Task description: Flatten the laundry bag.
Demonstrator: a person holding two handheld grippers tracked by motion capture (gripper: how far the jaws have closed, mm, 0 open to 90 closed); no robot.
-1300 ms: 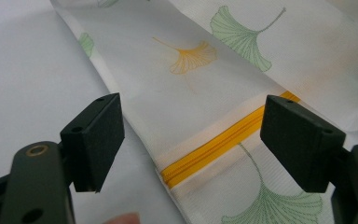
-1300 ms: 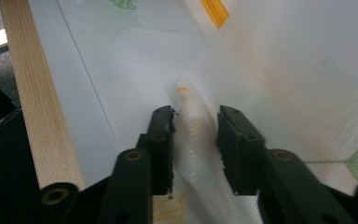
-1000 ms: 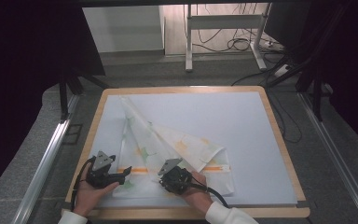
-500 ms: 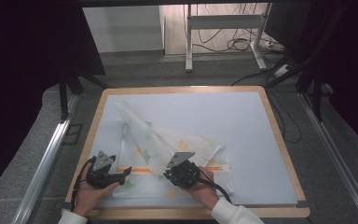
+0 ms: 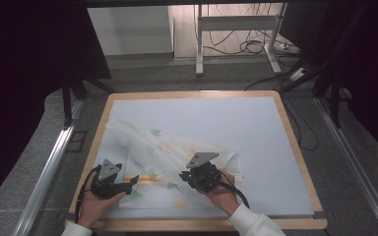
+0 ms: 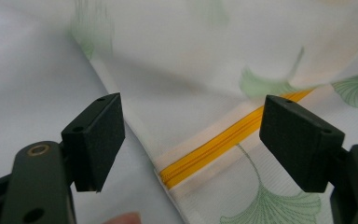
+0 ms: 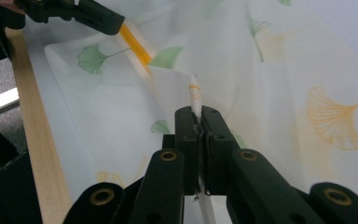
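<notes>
A white mesh cloth bag (image 5: 167,147) printed with green and orange ginkgo leaves lies crumpled on the near left of the table. A yellow zipper (image 6: 214,147) runs along its edge. My left gripper (image 5: 130,183) rests near the front left corner. Its jaws stand open (image 6: 200,135) on either side of the zipper's end, not touching it. My right gripper (image 5: 189,179) is shut (image 7: 199,116) on a pinched ridge of the bag's fabric (image 7: 284,70) and holds it raised off the table. The left gripper (image 7: 102,18) also appears far off in the right gripper view, beside the zipper (image 7: 135,44).
The table has a white mat (image 5: 236,123) framed by a wooden rim (image 5: 295,147). Metal rails (image 5: 44,167) run along both sides. Beyond the far edge stand a desk frame (image 5: 199,39) and floor cables (image 5: 256,46).
My right gripper has risen and moved right with the fabric pinched in it, pulling the cloth up into a ridge. The left gripper has stayed put.
</notes>
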